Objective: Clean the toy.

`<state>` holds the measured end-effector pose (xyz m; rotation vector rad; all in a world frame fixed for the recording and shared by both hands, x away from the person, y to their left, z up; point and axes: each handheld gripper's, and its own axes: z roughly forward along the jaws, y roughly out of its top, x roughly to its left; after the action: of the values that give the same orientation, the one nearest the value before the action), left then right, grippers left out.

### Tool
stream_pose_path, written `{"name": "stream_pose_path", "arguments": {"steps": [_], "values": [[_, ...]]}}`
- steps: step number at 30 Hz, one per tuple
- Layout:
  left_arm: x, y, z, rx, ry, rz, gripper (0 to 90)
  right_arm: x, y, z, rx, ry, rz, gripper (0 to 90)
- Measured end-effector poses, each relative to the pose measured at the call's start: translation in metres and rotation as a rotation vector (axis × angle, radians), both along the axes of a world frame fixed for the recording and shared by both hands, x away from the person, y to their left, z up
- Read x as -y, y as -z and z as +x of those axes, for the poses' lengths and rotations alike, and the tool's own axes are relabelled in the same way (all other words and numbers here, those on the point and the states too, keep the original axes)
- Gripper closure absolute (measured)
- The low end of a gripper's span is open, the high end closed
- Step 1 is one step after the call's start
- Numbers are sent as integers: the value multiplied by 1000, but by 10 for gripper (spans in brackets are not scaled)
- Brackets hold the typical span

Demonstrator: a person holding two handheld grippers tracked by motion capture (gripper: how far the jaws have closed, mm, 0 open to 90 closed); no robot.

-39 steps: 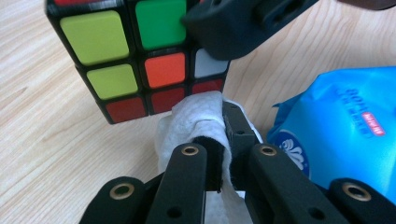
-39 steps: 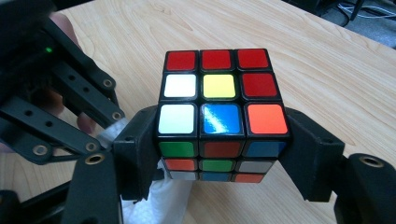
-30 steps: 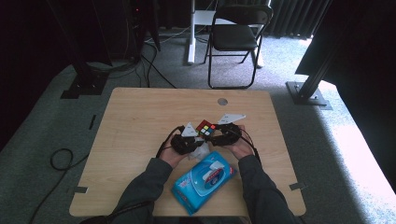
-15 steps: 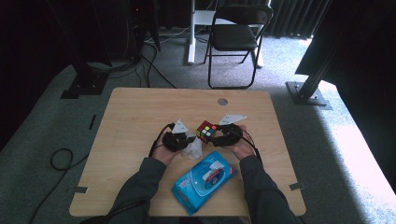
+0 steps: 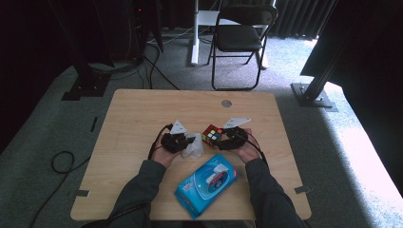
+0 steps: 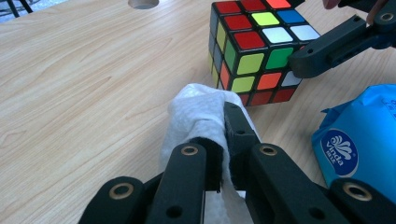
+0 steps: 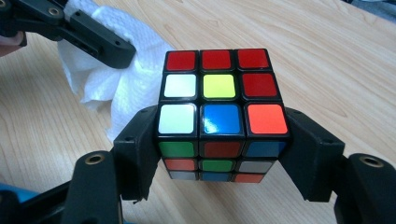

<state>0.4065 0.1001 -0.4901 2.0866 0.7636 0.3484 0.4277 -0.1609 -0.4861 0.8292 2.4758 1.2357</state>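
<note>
A scrambled puzzle cube (image 5: 212, 133) sits on the wooden table (image 5: 142, 118), near its middle. My right gripper (image 5: 224, 139) is shut on it, one jaw pressed on each side of the cube (image 7: 219, 102). Just left of the cube, my left gripper (image 5: 189, 142) is shut on a crumpled white wipe (image 5: 195, 147). In the left gripper view the wipe (image 6: 196, 112) drapes over the jaws a short way in front of the cube (image 6: 252, 46), without touching it. The right gripper view shows the wipe (image 7: 112, 79) beside the cube's left face.
A blue pack of wet wipes (image 5: 207, 183) lies between the forearms near the table's front edge, its flap lifted. A round hole (image 5: 226, 103) is in the table's far side. A folding chair (image 5: 237, 38) stands beyond the table.
My left gripper has moved left and slightly away from the pack, carrying the wipe, which now hangs in plain sight beside the cube. The right gripper and cube have stayed still.
</note>
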Motion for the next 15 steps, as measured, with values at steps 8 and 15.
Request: {"name": "stream_pose_path", "arguments": {"steps": [8, 15], "values": [[2, 2, 0, -4, 5, 3, 872, 1, 7, 3, -22, -2, -13, 343], [3, 3, 1, -9, 5, 10, 872, 0, 11, 4, -27, -10, -20, 343]]}}
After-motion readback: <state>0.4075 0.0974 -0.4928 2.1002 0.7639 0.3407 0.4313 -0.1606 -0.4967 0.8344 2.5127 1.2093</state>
